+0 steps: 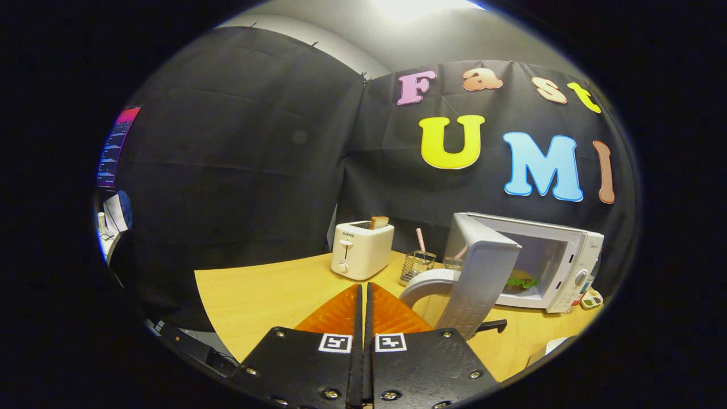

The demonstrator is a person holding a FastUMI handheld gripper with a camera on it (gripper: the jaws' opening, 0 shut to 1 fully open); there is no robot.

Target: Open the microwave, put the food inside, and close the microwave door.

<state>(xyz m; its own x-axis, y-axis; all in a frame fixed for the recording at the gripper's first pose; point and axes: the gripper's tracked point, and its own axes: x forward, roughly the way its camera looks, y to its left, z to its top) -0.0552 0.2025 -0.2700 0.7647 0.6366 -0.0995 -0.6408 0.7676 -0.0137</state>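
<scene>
Microwave (545,261) stands on the far right of the surface (267,295), ahead and to the right of the fingers, with its door (483,278) swung wide open toward the camera

Nearest, the two orange fingers (341,312) are pressed flat together with only a thin dark seam between them, clenched on nothing; the gripper (364,309) hangs over bare wood, pointing between the toaster and the door

Just beyond the fingertips and to the right, the open door stands edge-on, its pale curved handle (423,284) jutting out toward the fingers, near them but apart

Farther back, a white toaster (362,250) with a slice in its slot sits to the left, and a wire holder (416,266) with a striped straw stands between toaster and door

Inside the cavity lies the food (519,282), something green on a flat base, resting on the floor of the oven

Judging by this, opening and loading look done, and the step in hand is the last one: closing the door

The next move, I think, calls for bringing the closed fingers round to the outer face of the door, on its near side by the handle, and pushing it in an arc toward the oven until it latches; pushing too low or too hard could slide the whole oven along the surface
</scene>
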